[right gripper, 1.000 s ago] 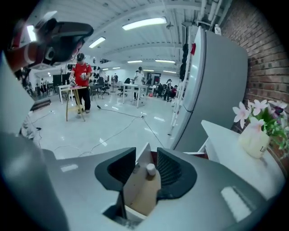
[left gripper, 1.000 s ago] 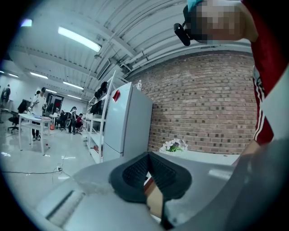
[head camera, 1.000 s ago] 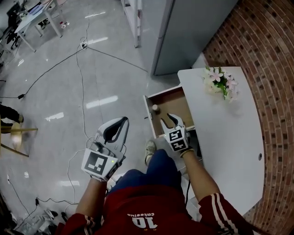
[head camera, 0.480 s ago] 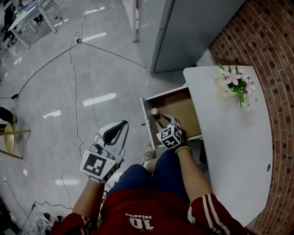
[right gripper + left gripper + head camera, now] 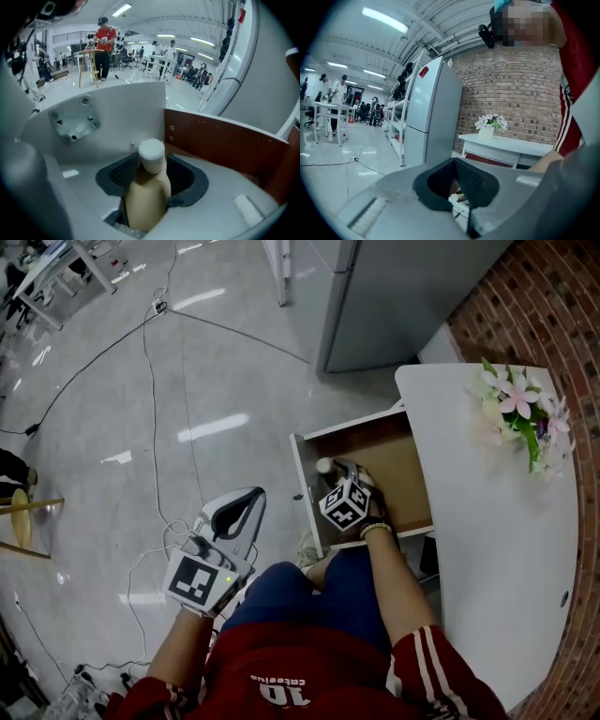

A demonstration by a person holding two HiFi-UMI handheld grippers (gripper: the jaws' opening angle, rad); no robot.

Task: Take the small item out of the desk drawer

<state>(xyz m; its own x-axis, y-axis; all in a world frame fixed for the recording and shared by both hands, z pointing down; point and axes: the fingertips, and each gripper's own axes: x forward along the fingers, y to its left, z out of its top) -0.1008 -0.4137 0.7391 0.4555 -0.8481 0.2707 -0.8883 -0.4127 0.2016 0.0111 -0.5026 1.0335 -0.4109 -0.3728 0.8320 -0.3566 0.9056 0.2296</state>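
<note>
Desk drawer point(image 5: 401, 463), one small bottle point(image 5: 145, 194)

Desk point(image 5: 487, 521): white, with a rounded end, beside a brick wall.
On desk: flowers point(image 5: 518, 409), at the far end, near the wall.
Drawer point(image 5: 398, 460): pulled out from the desk side; brown bottom, white front.
In drawer: one bottle point(image 5: 145, 192), beige with a white cap, upright, close to the white front.
Floor point(image 5: 112, 427): grey and glossy, with lamp reflections.
On floor: thin cables point(image 5: 143, 357) that run across it; a grey fridge point(image 5: 403, 287) just past the desk.
</note>
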